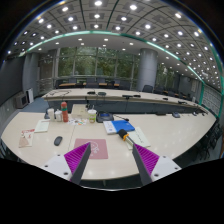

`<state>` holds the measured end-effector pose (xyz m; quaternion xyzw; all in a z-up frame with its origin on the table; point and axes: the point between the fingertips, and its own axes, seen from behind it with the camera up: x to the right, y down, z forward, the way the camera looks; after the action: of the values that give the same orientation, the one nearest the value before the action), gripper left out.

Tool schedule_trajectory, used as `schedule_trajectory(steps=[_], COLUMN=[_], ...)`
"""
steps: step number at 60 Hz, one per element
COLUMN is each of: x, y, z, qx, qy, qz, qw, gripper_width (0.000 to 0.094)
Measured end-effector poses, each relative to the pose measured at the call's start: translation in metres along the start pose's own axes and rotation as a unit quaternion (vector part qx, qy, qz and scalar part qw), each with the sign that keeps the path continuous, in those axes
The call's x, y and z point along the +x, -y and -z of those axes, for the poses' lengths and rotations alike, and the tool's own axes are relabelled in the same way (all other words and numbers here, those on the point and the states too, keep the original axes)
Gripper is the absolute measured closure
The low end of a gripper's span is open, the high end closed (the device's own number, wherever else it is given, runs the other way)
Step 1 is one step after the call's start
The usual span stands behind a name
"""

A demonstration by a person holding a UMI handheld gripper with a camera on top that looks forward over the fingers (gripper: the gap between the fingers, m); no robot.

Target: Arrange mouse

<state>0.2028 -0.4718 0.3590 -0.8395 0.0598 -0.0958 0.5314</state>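
Note:
A small dark mouse (pixel 57 141) lies on the pale table (pixel 165 135), left of and beyond my left finger. A pink square mat (pixel 97 149) lies flat on the table just right of the left fingertip, between the fingers. My gripper (pixel 111 152) is held above the table's near edge. Its fingers are spread wide apart with nothing between the magenta pads (pixel 76 156).
Beyond the fingers a blue object (pixel 122 126) and white papers (pixel 140 134) lie on the table. Bottles and a red container (pixel 64 112) stand at the left back, papers (pixel 42 126) near them. A second long desk (pixel 130 97) and chairs stand behind.

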Motion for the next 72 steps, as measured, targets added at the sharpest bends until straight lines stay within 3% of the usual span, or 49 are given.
schedule_trajectory(steps=[18,39,54,72], x=[-0.043,-0.233,-0.396,-0.465], y=[-0.059,-0.168,-0.169,-0.159], z=[-0.038,-0.144,-0.261,-0.401], qx=[-0.031,-0.089,-0.079,-0.087], qy=[0.019,0.081,0.115,0.095], qz=[-0.019,-0.020,-0.036,-0.006], qw=[0.999,0.993,0.990,0.992], gripper_width=[0.0088,0.0088,0.0106,0.0144])
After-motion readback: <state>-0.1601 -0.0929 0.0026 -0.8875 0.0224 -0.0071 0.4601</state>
